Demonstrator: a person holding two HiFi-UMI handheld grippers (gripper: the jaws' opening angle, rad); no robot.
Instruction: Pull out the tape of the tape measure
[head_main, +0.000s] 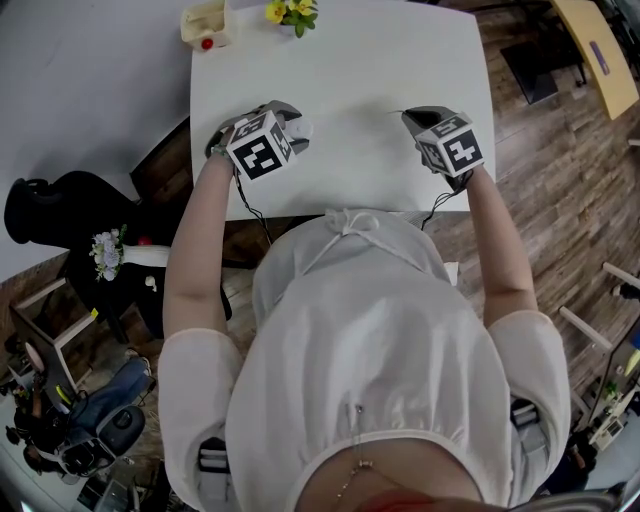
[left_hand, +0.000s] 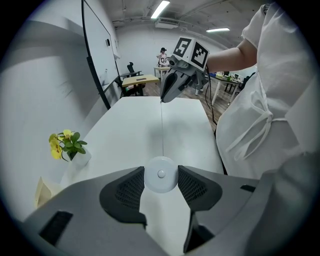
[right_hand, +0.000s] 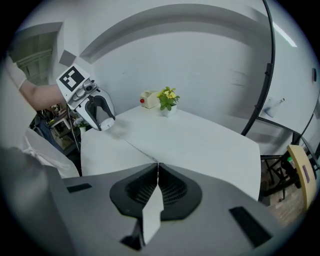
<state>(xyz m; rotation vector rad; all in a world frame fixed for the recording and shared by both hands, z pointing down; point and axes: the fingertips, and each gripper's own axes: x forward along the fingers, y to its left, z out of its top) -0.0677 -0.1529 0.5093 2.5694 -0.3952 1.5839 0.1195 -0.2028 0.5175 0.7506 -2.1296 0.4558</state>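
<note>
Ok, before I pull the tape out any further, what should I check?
1. Left gripper holding the tape measure case: a pad presses on each side. Ok.
2. Right gripper holding the tape: jaws shut on its end. Ok.
3. Tape line between the grippers: straight over the table, no kink showing. Ok.
4. Clutter near the tape: the flower pot and the box stand at the far edge, away from it. Ok.
5. Tape left inside the case: cannot tell.
</note>
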